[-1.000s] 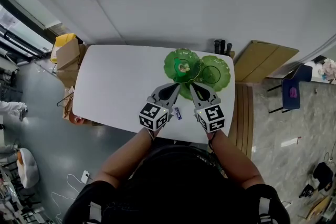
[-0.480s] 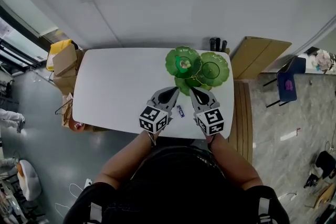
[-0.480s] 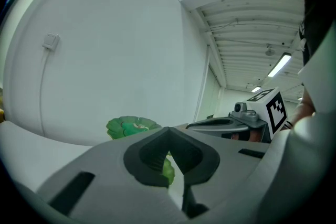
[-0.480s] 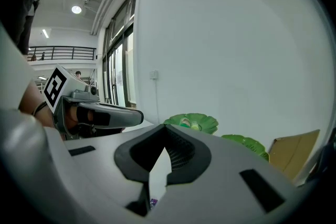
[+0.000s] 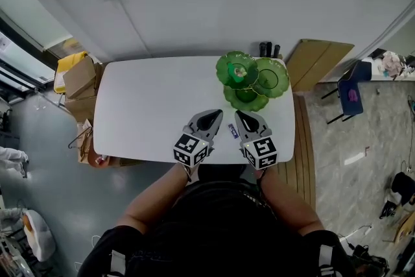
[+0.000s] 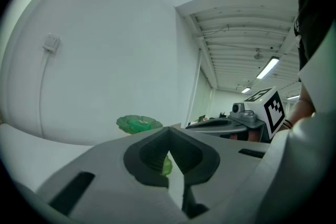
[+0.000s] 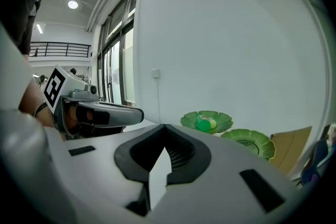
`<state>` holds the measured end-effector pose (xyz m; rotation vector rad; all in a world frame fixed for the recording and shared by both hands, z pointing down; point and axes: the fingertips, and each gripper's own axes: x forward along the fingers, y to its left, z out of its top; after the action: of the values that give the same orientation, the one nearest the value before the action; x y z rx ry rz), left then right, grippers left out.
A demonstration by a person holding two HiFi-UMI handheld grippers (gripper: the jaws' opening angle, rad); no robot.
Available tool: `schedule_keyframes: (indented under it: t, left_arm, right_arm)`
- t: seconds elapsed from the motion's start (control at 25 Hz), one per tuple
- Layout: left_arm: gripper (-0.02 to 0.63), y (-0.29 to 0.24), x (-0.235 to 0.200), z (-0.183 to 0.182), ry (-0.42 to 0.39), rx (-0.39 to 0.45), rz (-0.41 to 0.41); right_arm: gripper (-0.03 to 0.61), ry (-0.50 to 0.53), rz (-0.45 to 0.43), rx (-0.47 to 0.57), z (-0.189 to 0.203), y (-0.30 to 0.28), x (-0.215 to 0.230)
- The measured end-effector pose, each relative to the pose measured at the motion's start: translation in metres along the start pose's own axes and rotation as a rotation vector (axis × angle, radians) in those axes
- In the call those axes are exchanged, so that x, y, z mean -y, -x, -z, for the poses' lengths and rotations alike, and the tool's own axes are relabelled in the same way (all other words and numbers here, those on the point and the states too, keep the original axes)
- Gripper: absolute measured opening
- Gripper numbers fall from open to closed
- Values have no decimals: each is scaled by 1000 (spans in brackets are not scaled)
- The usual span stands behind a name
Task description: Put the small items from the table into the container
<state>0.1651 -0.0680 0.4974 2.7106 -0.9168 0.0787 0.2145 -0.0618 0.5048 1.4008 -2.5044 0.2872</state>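
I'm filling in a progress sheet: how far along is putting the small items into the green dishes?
Done: one small green-and-yellow item lies in the top green dish. In hand: nothing; the left tongs and right tongs are both shut and empty, hovering over the near table edge. Left: a small blue item on the white table between them.

small item | bluish, lying flat | green container | well apart (three dishes)
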Motion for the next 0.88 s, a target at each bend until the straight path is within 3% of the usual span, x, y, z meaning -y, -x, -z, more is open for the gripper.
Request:
schedule_keyframes:
  t: [0.48,0.88]
  left_arm:
    - [8,52,-15,26,36,-20,70]
    - [8,37,-19,57,52,-80,88]
  right_arm:
    - [17,-11,73,-8,12,-1,-51]
    - [18,-33,98,-35,32,-3,-33]
